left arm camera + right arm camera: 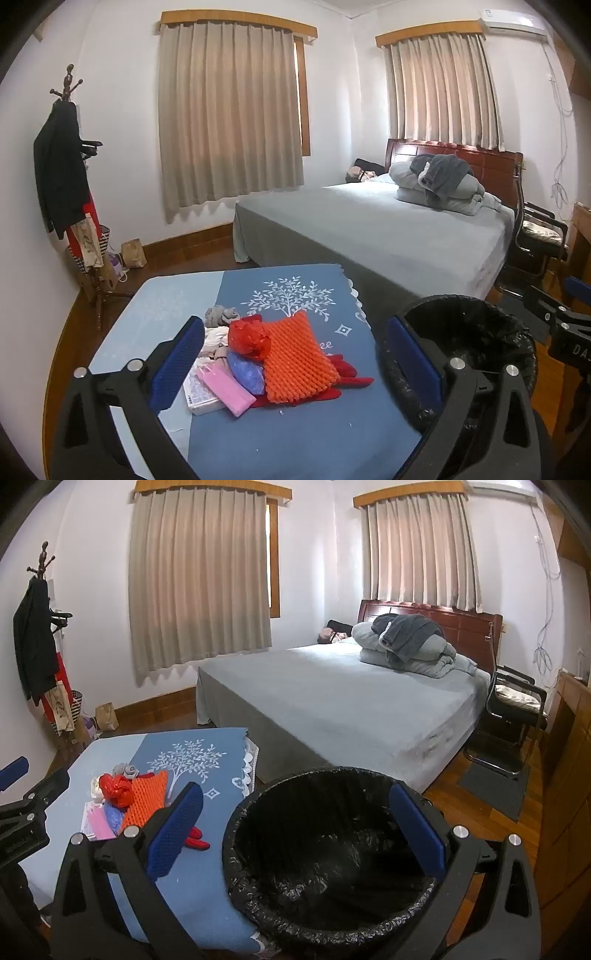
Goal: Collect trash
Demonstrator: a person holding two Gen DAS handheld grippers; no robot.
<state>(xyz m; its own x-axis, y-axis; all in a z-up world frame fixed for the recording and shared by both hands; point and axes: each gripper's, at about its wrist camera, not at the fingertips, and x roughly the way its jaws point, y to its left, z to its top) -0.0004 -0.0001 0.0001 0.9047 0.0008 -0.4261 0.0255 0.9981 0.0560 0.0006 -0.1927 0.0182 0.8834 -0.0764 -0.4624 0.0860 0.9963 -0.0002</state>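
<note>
The left gripper (pixel 295 365) hangs above a low table (pixel 295 443) covered with a blue cloth printed with a white tree; its blue-padded fingers are spread wide and nothing is between them. Framed by those fingers, a heap of trash lies on the cloth: an orange foam net (pixel 295 362) on top, a crumpled red bag (pixel 247 338) against its left edge, a blue bag (pixel 245 374) below that, a pink packet (pixel 225 387) resting across a white printed box (pixel 201 397), and some red pieces (pixel 351 378) poking out from under the net. A grey cloth rose (pixel 221 314) and pale crumpled bits sit at the far side of the heap.

The right gripper (pixel 295 830) is likewise spread wide and empty, and it hovers over a round bin (pixel 325 867) lined with a black plastic bag (the bin stands just beside the right edge of the table, and its inside looks bare). In the right wrist view the same heap lies to the left, well apart from the bin, with the left gripper showing at the left edge.

Behind the table stands a bed (pixel 332 701) with grey bedding and a bundle of folded covers near a wooden headboard. Beige curtains hang over two windows, a coat stand (pixel 70 184) loaded with clothes occupies the left corner, and a black chair (pixel 517 709) stands beside the bed.
</note>
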